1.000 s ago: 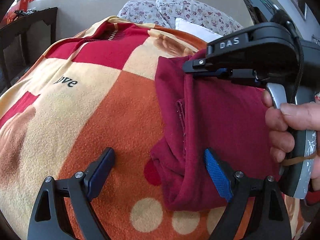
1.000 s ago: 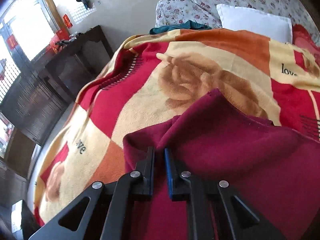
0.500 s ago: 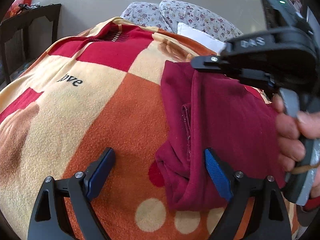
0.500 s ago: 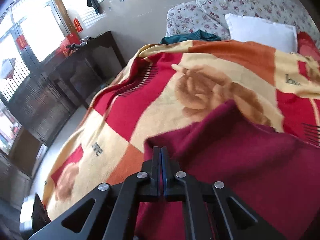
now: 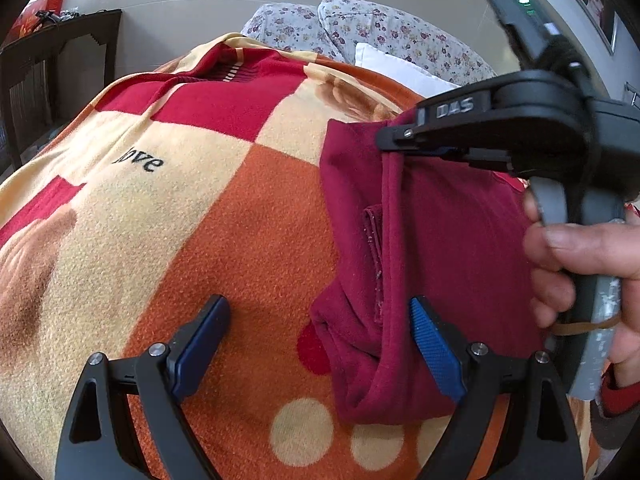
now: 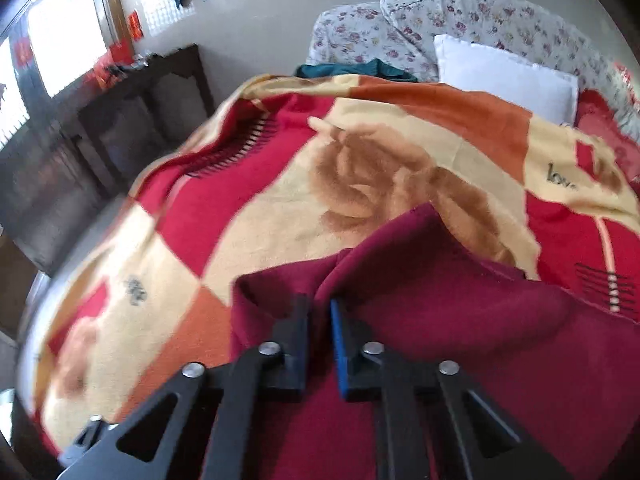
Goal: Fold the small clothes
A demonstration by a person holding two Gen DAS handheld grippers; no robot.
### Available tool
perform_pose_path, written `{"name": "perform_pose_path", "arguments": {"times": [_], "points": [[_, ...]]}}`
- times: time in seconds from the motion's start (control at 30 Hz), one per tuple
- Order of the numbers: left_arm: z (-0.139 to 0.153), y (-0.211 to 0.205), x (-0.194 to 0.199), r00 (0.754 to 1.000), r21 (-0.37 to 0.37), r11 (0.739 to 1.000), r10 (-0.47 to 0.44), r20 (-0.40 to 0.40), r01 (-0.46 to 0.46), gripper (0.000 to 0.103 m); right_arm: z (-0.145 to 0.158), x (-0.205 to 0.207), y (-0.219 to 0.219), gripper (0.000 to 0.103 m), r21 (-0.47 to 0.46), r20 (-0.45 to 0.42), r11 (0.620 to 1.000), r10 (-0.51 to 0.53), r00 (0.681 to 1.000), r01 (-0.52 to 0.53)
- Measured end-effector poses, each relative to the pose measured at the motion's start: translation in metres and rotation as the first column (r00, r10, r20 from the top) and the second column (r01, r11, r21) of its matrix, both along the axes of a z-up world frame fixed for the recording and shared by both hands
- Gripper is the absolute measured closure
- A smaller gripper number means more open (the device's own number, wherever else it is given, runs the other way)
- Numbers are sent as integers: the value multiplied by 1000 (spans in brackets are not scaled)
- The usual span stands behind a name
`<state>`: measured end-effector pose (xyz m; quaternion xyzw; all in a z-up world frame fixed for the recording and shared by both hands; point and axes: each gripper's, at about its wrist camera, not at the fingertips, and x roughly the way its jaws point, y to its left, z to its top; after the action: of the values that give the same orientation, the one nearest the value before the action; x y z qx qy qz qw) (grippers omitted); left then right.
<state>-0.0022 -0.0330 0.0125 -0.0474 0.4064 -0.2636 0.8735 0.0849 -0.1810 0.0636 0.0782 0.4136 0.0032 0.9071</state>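
Note:
A dark red garment (image 5: 440,248) lies partly folded on a patterned blanket (image 5: 200,208). My left gripper (image 5: 320,332) is open, low over the blanket, its fingers straddling the garment's near left corner. My right gripper (image 5: 392,142) shows in the left wrist view, closed on a pinched ridge at the garment's far edge. In the right wrist view the garment (image 6: 460,312) rises in a fold between my right gripper's (image 6: 320,312) narrowly parted blue-padded fingers.
The blanket (image 6: 280,200) covers a bed. A white pillow (image 6: 504,76) and floral pillows (image 6: 400,24) lie at its head, with a teal cloth (image 6: 352,70) beside them. A dark wooden cabinet (image 6: 132,92) stands left of the bed.
My right gripper has shifted along the garment's far edge; its fingers, pressed together half a second ago, now stand slightly apart around the fold. My left gripper has stayed open in place.

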Motion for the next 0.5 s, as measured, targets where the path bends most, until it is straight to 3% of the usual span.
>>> {"name": "perform_pose_path", "arguments": {"times": [0.23,0.3,0.37,0.43,0.5], "points": [[-1,-2,0,1000,3,1000,-1,3,1,11,-11,5,5,94,-14,-8,1000,6,1000,-6],[-2,-2,1,1000,-2,1000,-3,0,3,10,-8,1,0,90,42,7,999,9,1000,-9],[-3,-4,1,1000,0,1000,-9,-1,9,8,-6,-5,-6,67,119,14,993,17,1000,-19],[-3,-5,1,1000,4,1000,-13,3,13,6,-3,-15,-7,58,158,21,987,40,999,-43],[-3,-5,2,1000,3,1000,-19,1,19,4,1,-33,-8,58,126,44,991,29,999,-34]]}}
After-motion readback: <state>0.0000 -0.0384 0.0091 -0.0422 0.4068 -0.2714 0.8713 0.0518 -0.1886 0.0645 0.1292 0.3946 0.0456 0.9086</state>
